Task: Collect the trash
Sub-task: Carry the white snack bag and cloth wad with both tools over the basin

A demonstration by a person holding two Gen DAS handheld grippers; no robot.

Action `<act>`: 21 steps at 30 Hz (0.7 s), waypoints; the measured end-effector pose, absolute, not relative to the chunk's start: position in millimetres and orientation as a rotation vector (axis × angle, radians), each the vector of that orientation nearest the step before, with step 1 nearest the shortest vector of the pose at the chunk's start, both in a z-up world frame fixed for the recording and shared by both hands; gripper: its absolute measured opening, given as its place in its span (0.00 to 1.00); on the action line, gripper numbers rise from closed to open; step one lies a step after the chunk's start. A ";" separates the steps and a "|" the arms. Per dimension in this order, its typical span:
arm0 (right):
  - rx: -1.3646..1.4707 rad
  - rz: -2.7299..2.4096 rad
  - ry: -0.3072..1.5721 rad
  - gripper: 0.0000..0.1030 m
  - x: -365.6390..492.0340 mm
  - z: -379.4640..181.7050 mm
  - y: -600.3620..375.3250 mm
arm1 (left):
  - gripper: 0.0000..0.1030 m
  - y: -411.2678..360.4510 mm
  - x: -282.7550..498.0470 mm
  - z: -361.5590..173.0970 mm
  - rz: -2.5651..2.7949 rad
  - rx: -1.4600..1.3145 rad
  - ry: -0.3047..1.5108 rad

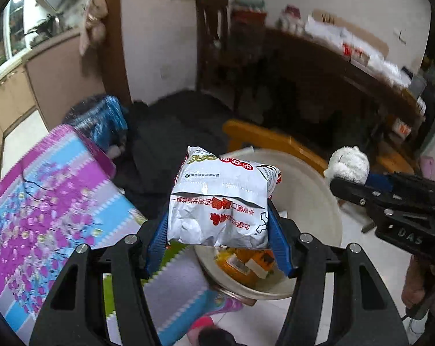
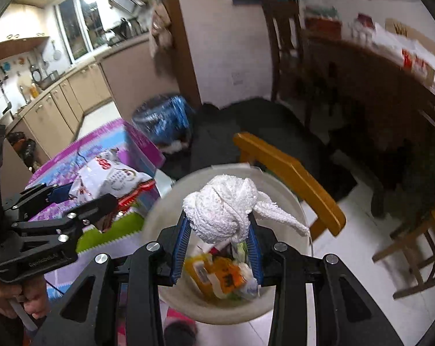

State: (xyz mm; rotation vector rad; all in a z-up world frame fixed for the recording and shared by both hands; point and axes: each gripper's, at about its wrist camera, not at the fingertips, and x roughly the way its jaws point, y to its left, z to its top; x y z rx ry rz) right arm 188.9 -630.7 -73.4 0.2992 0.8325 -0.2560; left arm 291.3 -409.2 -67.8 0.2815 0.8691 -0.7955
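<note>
Left wrist: L claw [image 1: 217, 225] clamps snack bag [image 1: 221, 199] upright, over bin [image 1: 315, 196]

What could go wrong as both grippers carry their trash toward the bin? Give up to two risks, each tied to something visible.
1. The left gripper pinches the snack packet only near its lower edge; most of it stands free above, so it may slip or tip out.
2. The crumpled tissue in the right gripper trails a loose tail past the white bin rim, so it might snag or land outside.
</note>
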 end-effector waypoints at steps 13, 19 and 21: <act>0.343 -0.263 0.896 0.37 191.4 -122.6 -647.4 | 0.57 -438.5 301.9 -104.3 -0.784 0.346 0.962; 0.345 -0.264 0.896 0.37 190.5 -123.0 -646.3 | 0.57 -445.1 303.1 -104.6 -0.790 0.339 0.961; 0.347 -0.264 0.897 0.37 191.2 -124.3 -646.9 | 0.57 -446.9 302.2 -105.2 -0.792 0.341 0.958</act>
